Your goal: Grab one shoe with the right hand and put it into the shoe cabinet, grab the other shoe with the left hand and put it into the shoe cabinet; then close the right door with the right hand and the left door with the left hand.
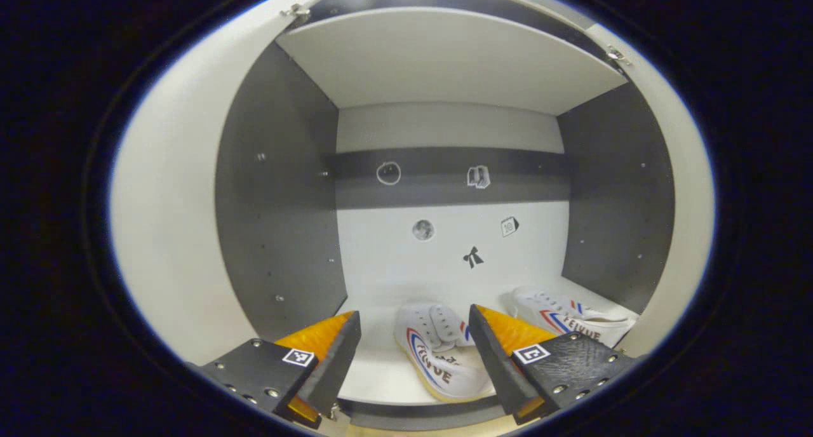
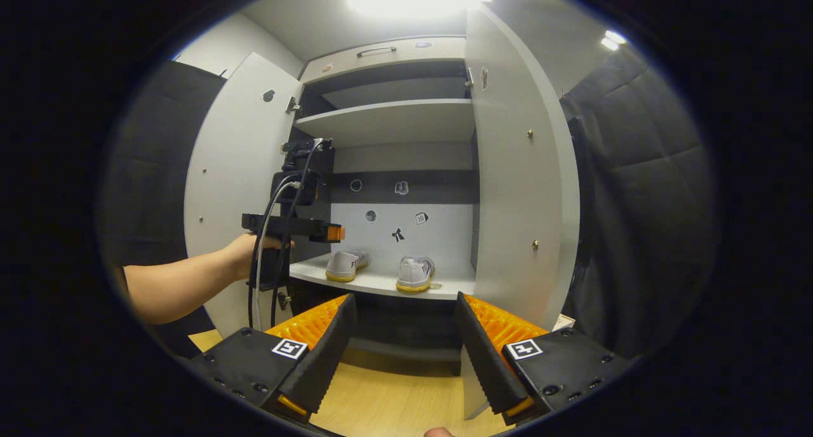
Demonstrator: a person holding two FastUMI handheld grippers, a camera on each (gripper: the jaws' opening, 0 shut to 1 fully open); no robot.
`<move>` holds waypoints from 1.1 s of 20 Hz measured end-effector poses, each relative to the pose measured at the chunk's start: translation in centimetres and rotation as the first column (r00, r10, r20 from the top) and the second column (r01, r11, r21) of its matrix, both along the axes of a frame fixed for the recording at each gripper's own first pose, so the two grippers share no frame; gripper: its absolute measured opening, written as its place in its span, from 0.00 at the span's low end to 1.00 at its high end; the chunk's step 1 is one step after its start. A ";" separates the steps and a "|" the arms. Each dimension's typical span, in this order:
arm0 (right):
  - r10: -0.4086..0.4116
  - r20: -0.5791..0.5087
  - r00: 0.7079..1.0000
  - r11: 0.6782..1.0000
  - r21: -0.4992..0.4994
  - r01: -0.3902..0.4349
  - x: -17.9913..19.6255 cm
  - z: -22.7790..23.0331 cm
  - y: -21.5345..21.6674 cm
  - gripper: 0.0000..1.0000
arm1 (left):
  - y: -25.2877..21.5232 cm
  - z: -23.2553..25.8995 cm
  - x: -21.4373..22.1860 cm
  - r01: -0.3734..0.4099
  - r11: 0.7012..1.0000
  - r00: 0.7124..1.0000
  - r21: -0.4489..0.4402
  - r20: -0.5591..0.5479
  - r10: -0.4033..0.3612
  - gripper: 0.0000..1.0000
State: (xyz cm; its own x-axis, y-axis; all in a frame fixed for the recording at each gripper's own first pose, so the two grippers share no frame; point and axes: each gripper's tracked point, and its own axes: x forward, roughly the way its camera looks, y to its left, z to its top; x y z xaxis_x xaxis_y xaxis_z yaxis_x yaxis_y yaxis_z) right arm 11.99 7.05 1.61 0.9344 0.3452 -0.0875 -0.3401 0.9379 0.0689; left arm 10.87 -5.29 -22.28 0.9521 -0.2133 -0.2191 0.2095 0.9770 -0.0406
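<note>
Two white shoes with red and blue stripes lie on the cabinet's lower shelf. In the left gripper view one shoe lies just beyond my left gripper, which is open and holds nothing; the other shoe rests further right. In the right gripper view both shoes, the left one and the right one, sit side by side on the shelf. My right gripper is open and empty, back from the cabinet. A hand holds the left gripper at the cabinet's mouth.
Both cabinet doors stand open: the left door and the right door, which swings out close to my right gripper. An upper shelf spans the cabinet above the shoes. Wooden floor lies below. Black padded wall stands on the right.
</note>
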 end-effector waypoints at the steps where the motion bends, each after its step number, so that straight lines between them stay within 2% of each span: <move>1: -0.001 0.008 1.000 1.000 0.001 0.001 -0.4 0.3 0.0 0.98 | 0.2 1.2 -1.5 0.005 1.000 1.000 -0.005 0.022 -0.005 1.00; 5: -0.008 0.018 1.000 1.000 0.005 0.008 -2.1 1.5 0.0 0.98 | 1.7 4.6 -7.6 0.018 0.999 0.997 -0.027 0.081 -0.015 1.00; 6: -0.012 0.022 1.000 1.000 0.006 0.012 -2.6 1.8 -0.1 0.98 | 1.9 5.2 -9.1 0.024 0.999 0.995 -0.028 0.094 -0.021 0.96; 7: -0.018 0.027 0.999 1.000 0.006 0.018 -3.0 2.1 -0.3 0.98 | 2.4 5.6 -10.7 0.025 0.999 0.994 -0.028 0.106 -0.022 1.00; 9: -0.029 0.034 0.999 1.000 0.003 0.029 -3.8 2.5 -0.8 0.98 | 3.4 6.2 -13.2 0.024 0.999 0.993 -0.030 0.118 -0.020 1.00; 16: -0.068 0.039 0.997 0.998 -0.009 0.069 -5.6 3.3 -2.5 0.98 | 6.7 4.6 -17.3 -0.005 0.999 0.993 -0.051 0.119 0.011 1.00; 18: -0.083 0.041 0.996 0.997 -0.008 0.083 -5.9 3.4 -3.1 0.98 | 7.3 4.1 -18.5 -0.009 0.998 0.992 -0.056 0.123 0.016 0.92; 20: -0.108 0.047 0.993 0.994 -0.017 0.109 -5.9 3.4 -4.0 0.98 | 7.7 3.2 -19.2 -0.021 0.999 0.992 -0.045 0.121 0.026 1.00; 22: -0.133 0.043 0.990 0.991 -0.024 0.134 -5.8 3.2 -5.0 0.98 | 7.4 3.2 -19.3 -0.026 0.999 0.993 -0.033 0.115 0.030 1.00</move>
State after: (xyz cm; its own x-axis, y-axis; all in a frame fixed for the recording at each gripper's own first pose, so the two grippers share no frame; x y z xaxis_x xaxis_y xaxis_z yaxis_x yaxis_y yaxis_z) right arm 6.14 2.06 4.78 0.9751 0.2148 -0.0556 -0.2133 0.9765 0.0317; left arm -8.46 2.11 -19.09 0.9763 -0.1916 -0.1010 0.1874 0.9811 -0.0490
